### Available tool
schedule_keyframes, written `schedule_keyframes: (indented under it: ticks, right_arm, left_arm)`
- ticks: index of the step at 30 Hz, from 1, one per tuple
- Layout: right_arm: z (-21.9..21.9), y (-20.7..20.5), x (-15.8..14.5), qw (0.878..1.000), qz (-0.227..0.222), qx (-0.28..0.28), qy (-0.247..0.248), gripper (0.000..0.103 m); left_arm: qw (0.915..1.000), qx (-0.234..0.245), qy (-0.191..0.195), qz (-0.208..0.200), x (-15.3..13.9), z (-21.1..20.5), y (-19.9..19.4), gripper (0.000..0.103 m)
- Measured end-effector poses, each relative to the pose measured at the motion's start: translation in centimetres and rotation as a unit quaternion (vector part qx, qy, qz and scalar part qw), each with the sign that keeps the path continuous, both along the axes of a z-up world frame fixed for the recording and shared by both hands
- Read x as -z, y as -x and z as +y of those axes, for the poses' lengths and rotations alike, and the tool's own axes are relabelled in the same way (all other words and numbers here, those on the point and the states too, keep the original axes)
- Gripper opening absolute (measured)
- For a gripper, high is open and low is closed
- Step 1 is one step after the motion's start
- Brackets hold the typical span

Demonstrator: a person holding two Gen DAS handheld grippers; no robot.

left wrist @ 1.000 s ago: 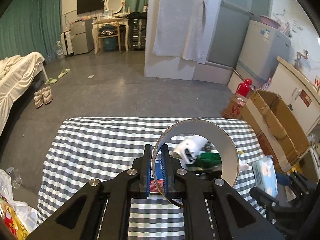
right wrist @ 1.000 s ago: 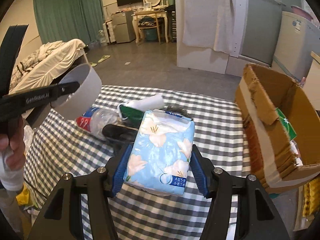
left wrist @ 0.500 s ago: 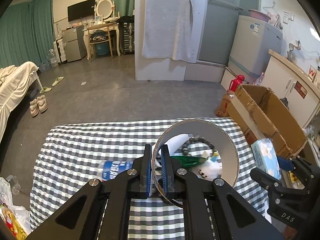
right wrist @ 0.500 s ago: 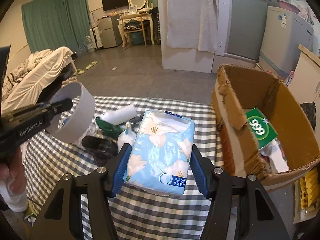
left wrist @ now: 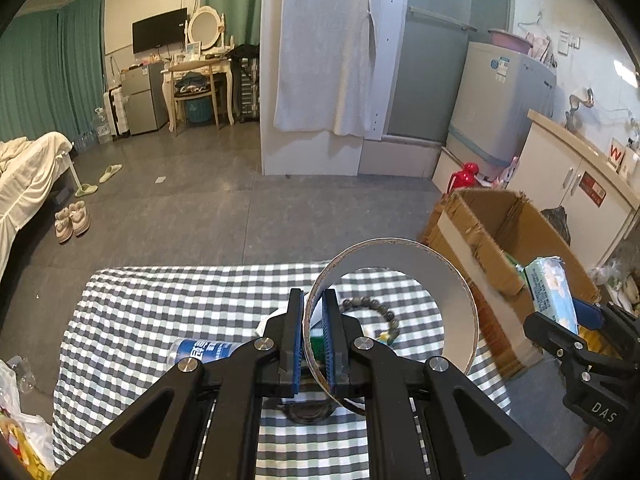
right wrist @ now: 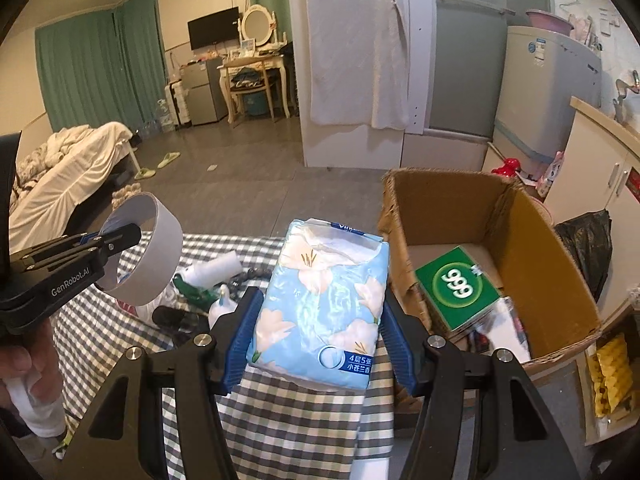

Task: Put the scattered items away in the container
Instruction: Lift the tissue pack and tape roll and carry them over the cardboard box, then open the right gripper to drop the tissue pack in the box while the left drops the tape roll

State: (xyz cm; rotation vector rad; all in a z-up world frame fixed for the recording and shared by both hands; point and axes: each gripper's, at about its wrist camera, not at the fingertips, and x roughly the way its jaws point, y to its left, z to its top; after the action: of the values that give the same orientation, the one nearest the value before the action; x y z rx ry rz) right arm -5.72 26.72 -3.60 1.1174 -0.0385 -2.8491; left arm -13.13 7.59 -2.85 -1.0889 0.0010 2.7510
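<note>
Carrying loads toward the cardboard box [right wrist: 560, 280]: left gripper [left wrist: 311, 336] pinches a tape ring's [left wrist: 460, 300] wall, right gripper [right wrist: 318, 340] clamps a tissue pack [right wrist: 320, 296]

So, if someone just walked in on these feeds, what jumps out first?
Probably the blue flowered tissue pack clamped in the right gripper, raised in front of the open cardboard box beside the checked table. Next, the wide white ring that the left gripper pinches by its wall above the table, a bead bracelet showing through it.
</note>
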Motion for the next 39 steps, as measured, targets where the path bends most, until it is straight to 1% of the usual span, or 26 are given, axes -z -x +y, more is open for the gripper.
schedule_keyframes:
  ticks: [6,13,18,26,39]
  right_arm:
    - [1.3,-1.1,-1.6,1.000,0.021,0.013,-0.005,0.058]
    - [3.6,-2.2,-3.6,0.998,0.042,0.035,-0.008,0.058]
    - [5.8,-3.1,-4.5,0.997,0.051,0.052,-0.008,0.058]
    - [8.6,-4.1,-5.5,0.995,0.062,0.081,-0.010,0.058]
    - [12.1,-3.8,-4.8,0.992,0.059,0.107,-0.011,0.058]
  left_arm:
    - [0.9997,0.014,-0.014,0.016,-1.9,1.3,-0.6,0.009]
    - [0.9982,0.037,-0.016,0.044,-4.2,4.0,-1.5,0.009]
    - [0.9972,0.053,-0.014,0.051,-5.1,6.2,-1.5,0.009]
    - [0.9950,0.080,-0.010,0.059,-5.7,9.6,-1.7,0.009]
    - [0.9916,0.120,0.004,0.048,-5.1,15.4,-1.0,0.009]
